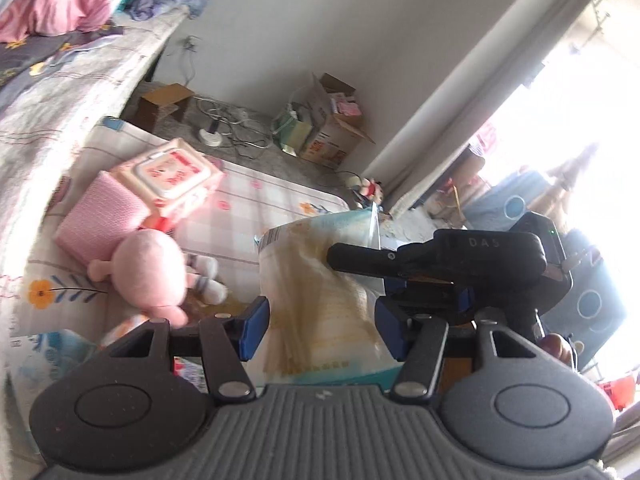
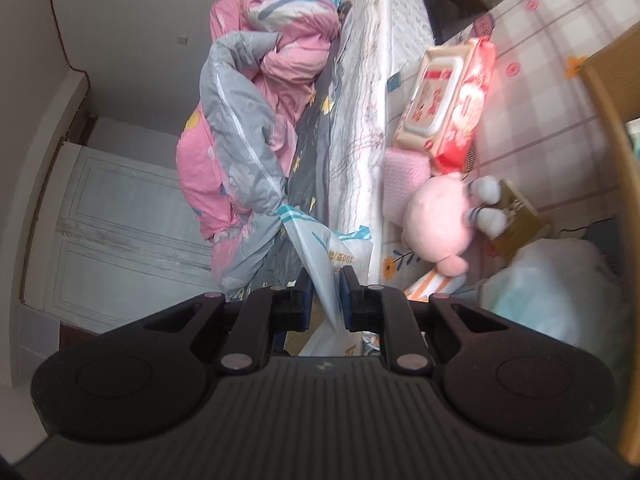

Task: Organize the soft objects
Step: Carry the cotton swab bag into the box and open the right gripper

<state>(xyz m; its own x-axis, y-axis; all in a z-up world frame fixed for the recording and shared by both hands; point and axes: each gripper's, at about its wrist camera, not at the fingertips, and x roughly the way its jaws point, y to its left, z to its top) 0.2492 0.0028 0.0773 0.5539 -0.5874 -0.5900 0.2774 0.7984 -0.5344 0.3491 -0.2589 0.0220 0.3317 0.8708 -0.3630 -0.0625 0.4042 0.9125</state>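
Checked pastel cloth with flower prints is covering the surface (image 1: 256,196) beside a quilted bed. On it a pink round plush toy (image 1: 150,270) is lying at nine o'clock of the translucent plastic tissue pack (image 1: 320,300) — the right claw (image 2: 325,296) is pinching its top seam, while the left claw (image 1: 320,320) is spreading apart around its body.

Sunlit window (image 1: 560,128), white wall (image 1: 320,12)
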